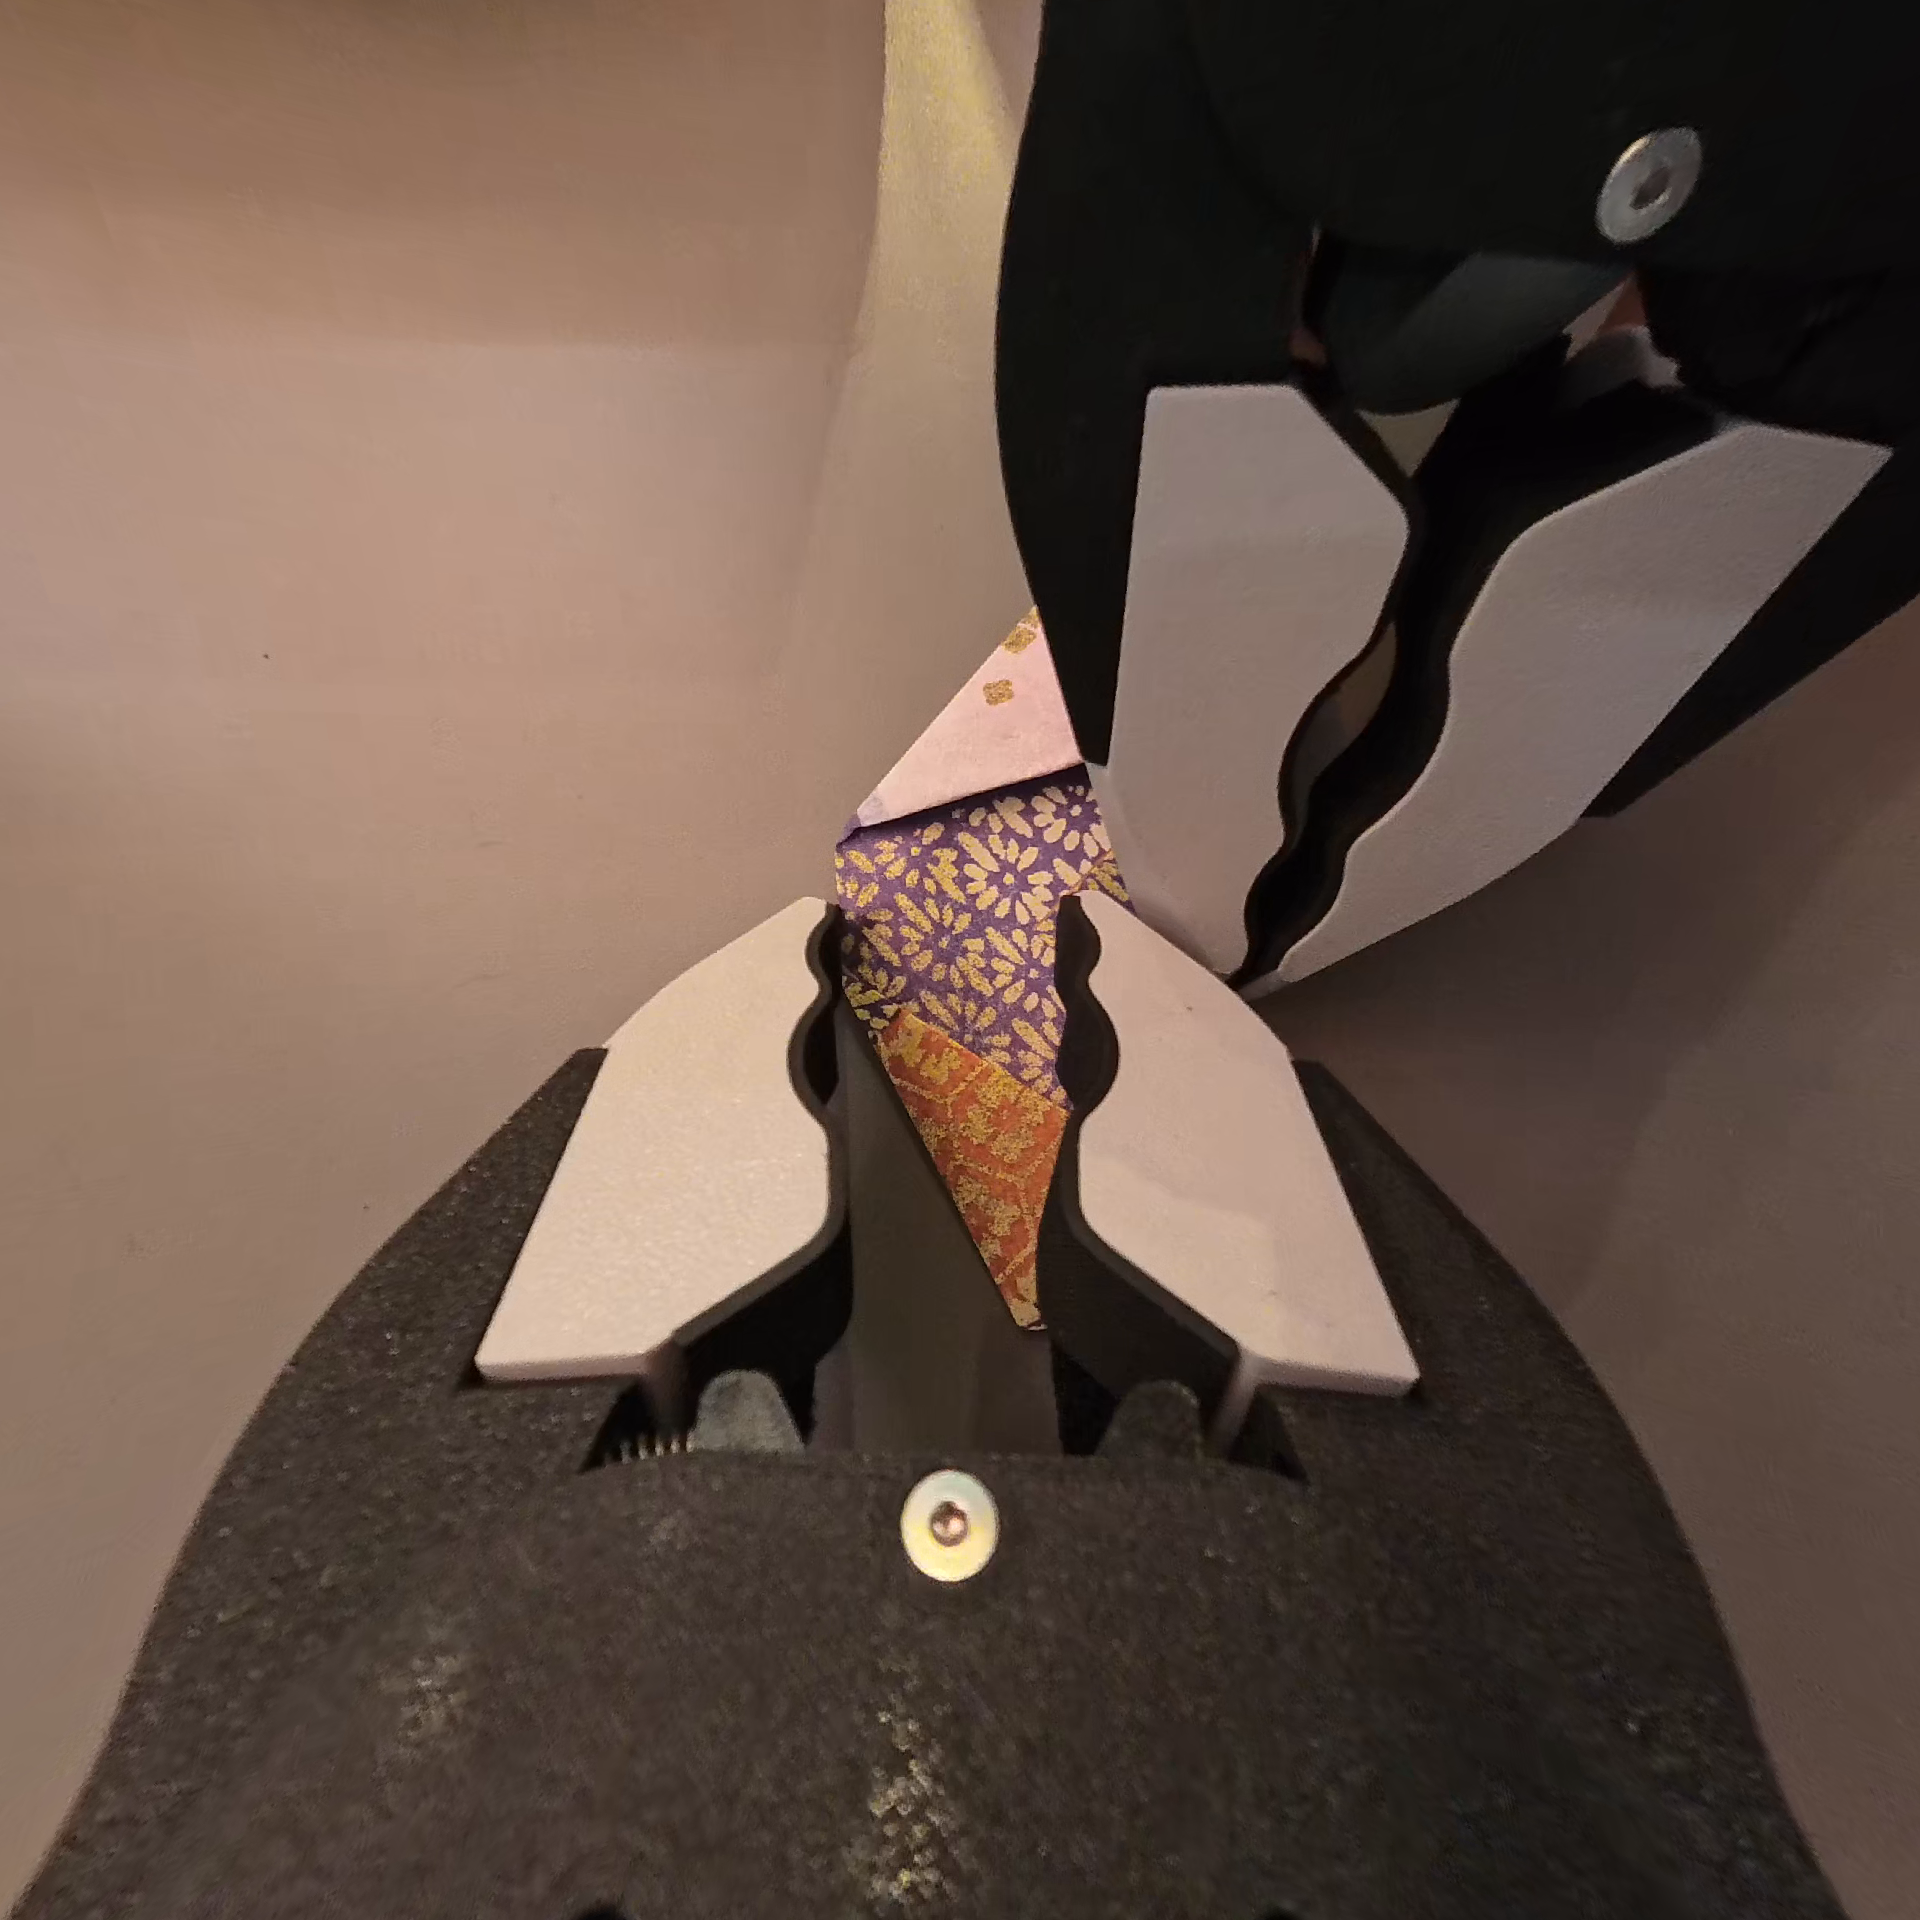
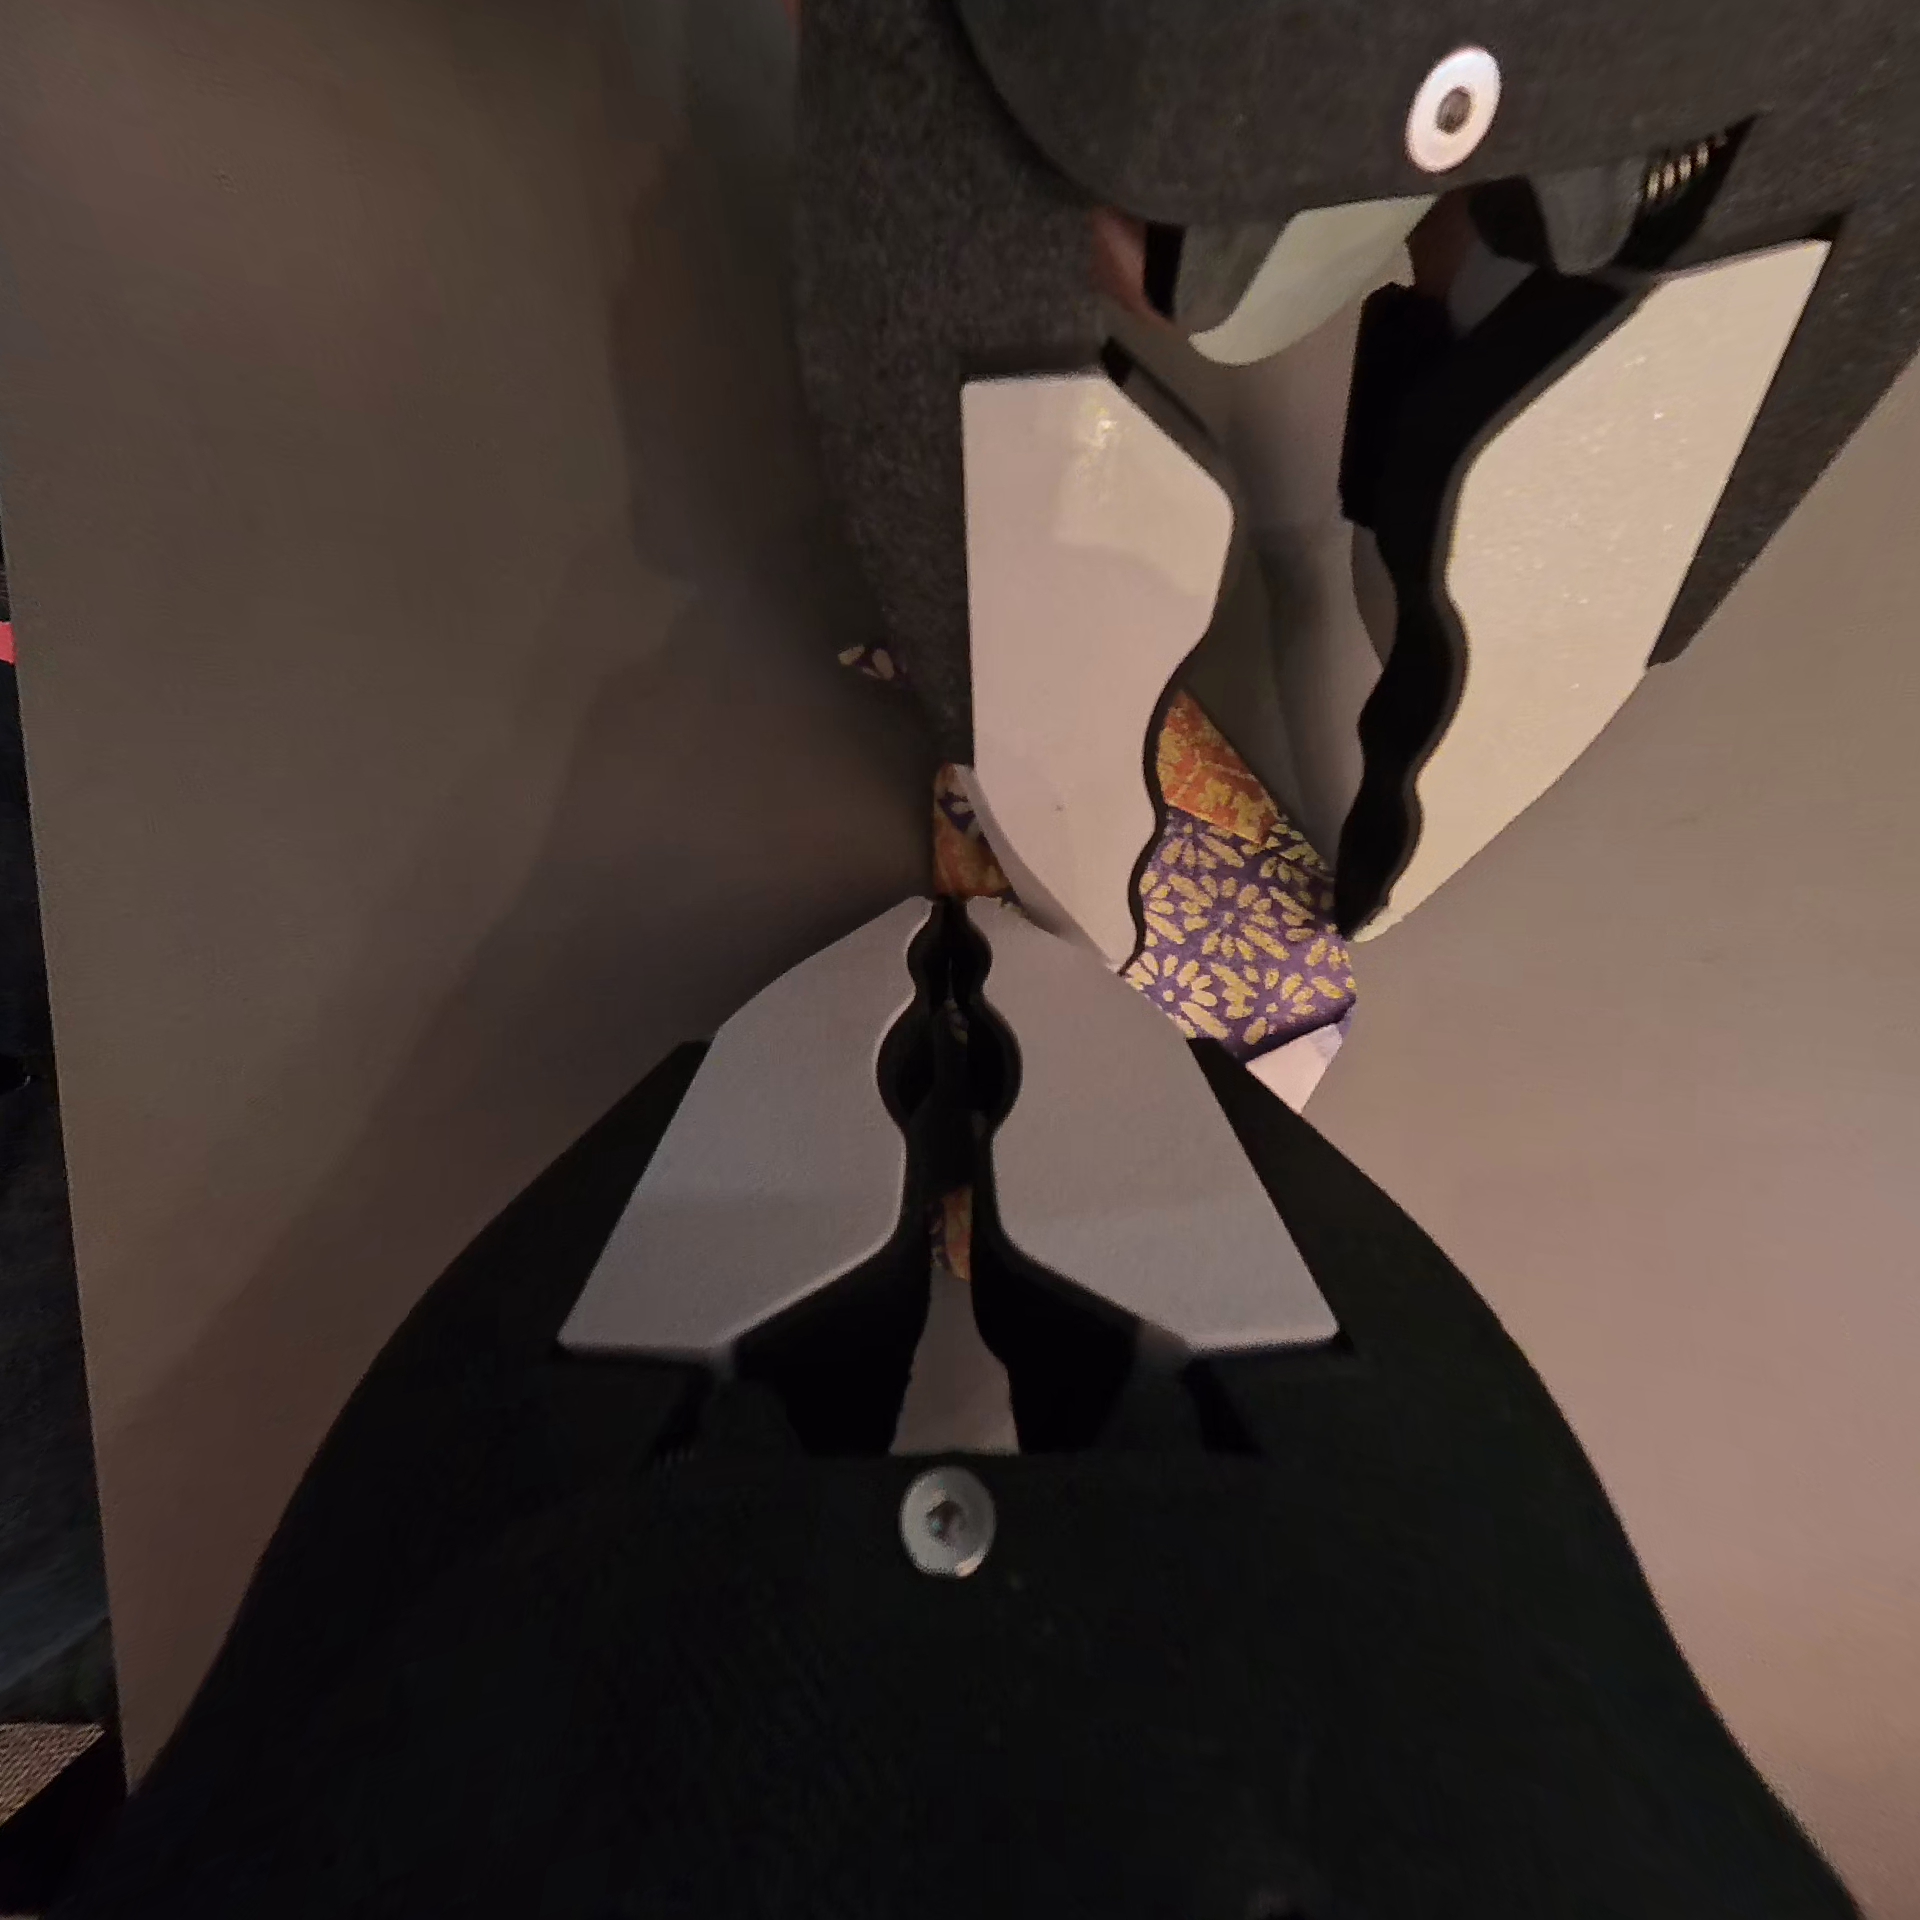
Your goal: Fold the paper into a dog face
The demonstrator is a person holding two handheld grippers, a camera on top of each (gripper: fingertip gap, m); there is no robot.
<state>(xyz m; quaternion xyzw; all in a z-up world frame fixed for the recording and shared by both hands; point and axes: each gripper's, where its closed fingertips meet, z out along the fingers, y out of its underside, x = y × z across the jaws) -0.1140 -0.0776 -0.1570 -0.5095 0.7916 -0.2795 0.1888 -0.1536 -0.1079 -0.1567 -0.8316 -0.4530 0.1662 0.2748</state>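
The folded paper (image 1: 977,883) is purple with a gold flower print, with an orange-gold patch (image 1: 987,1143) and a pale flap (image 1: 997,727) folded over it. It lies on the pale table (image 1: 416,727). My left gripper (image 1: 948,909) is open, its fingers straddling the paper. My right gripper (image 1: 1257,966) comes in from the upper right with its jaws together at the paper's right edge. In the right wrist view my right gripper (image 2: 954,906) is shut on a thin edge of the paper (image 2: 1236,914), and the left gripper (image 2: 1236,940) stands open over it.
The table's edge (image 2: 62,935) runs down the left of the right wrist view, with a dark floor beyond it. The two grippers are close together, tips almost touching over the paper.
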